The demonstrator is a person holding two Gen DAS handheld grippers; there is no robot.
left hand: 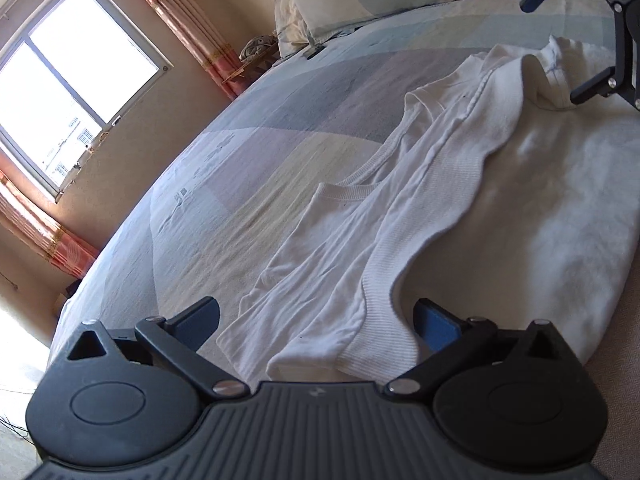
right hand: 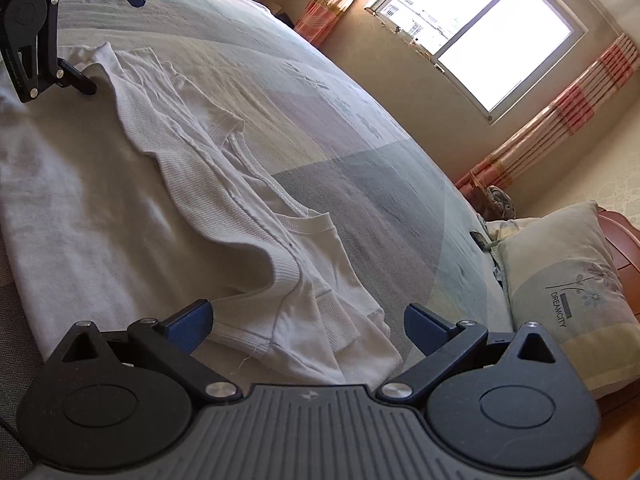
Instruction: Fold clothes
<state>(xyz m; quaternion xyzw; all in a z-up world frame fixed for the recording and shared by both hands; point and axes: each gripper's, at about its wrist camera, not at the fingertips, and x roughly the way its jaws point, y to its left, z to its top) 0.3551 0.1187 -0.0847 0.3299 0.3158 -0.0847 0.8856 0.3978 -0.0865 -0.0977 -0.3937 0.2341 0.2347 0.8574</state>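
A white ribbed garment (left hand: 440, 184) lies on the bed with one long side folded over its middle. My left gripper (left hand: 318, 320) is open at one end of it, and the ribbed hem corner lies between its fingers. My right gripper (right hand: 310, 322) is open at the opposite end of the garment (right hand: 160, 184), with a cuffed corner between its blue pads. Each gripper shows in the other's view: the right gripper (left hand: 560, 40) at the upper right, the left gripper (right hand: 112, 40) at the upper left, both with fingers spread wide just above the cloth.
The bed sheet (left hand: 260, 140) has pale blue, grey and yellow patches. A printed pillow (right hand: 560, 280) leans on a wooden headboard (right hand: 624, 240), with a small dark object (right hand: 479, 239) beside it. Beyond the bed's far side are a bright window (right hand: 480, 28) and striped curtains (right hand: 560, 120).
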